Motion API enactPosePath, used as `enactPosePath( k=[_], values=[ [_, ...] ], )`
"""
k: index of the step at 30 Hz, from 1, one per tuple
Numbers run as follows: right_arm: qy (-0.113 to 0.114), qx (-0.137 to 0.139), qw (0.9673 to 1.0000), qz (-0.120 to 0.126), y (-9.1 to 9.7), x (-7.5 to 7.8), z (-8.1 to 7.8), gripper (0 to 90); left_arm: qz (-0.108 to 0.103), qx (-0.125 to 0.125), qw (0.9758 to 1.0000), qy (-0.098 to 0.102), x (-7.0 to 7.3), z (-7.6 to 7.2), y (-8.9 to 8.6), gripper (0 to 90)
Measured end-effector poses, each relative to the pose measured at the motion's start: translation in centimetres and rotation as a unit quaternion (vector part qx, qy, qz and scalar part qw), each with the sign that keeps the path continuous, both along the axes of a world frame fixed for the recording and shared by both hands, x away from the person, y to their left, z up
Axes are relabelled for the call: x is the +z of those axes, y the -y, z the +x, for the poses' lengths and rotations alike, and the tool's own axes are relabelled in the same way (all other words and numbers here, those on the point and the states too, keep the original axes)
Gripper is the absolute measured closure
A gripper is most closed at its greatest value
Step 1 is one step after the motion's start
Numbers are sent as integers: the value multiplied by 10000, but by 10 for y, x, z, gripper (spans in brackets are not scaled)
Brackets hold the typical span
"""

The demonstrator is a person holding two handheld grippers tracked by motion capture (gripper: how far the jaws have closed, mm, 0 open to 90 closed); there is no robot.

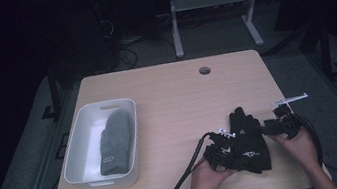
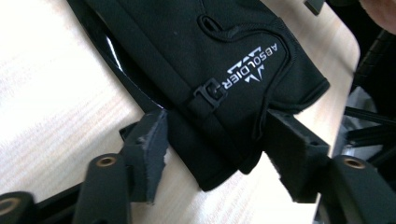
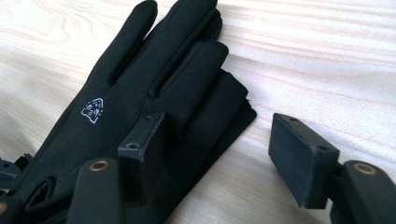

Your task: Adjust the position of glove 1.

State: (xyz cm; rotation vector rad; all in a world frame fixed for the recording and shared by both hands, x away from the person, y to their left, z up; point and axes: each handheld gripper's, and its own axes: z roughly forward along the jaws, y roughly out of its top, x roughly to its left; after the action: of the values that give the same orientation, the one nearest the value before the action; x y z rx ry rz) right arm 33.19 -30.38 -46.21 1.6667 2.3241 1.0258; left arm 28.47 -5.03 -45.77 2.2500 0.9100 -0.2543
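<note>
**Black glove flat at the table's near right corner**

I see the black glove (image 1: pixel 247 139) lying lengthwise, fingers pointing away from me, cuff toward the near edge. Left gripper (image 2: pixel 219 140) straddles the cuff, pads not pressing; that view shows a white "ABSOLDIER" logo. Right gripper (image 3: pixel 224 149) gapes beside the fingers. High view adds a grey mitten (image 1: pixel 115 142) in a white bin (image 1: pixel 76 141).

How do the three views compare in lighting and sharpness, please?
High view: dim, dark surroundings, black glove nearly featureless, grey mitten soft. Left gripper view: bright, table washed out, glove lettering crisp. Right gripper view: evenly lit, wood grain clear, near jaws slightly blurred.
</note>
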Motion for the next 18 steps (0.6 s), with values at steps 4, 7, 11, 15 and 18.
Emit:
enactPosePath(
  k=[4, 7, 11, 15, 18],
  values=[
    [19, 16, 10000, -1, -2, 0, -1, 432, 81, 27, 9997, 209, -1, 0, 1, 556],
    [-15, 63, 10000, 31, -4, 0, -1, 512, 165, -11, 9991, 380, -2, 0, 3, 668],
    [-53, 114, 9999, 83, -5, 0, -1, 586, 118, -69, 9995, 297, -4, 5, 0, 757],
    [-61, 136, 9996, 219, -3, 0, -2, 707, 25, -65, 9998, 202, -4, 8, -1, 792],
    [-11, 137, 9995, 292, -2, 1, -3, 770, -6, -76, 9998, 170, -4, 9, -2, 804]
  ],
)
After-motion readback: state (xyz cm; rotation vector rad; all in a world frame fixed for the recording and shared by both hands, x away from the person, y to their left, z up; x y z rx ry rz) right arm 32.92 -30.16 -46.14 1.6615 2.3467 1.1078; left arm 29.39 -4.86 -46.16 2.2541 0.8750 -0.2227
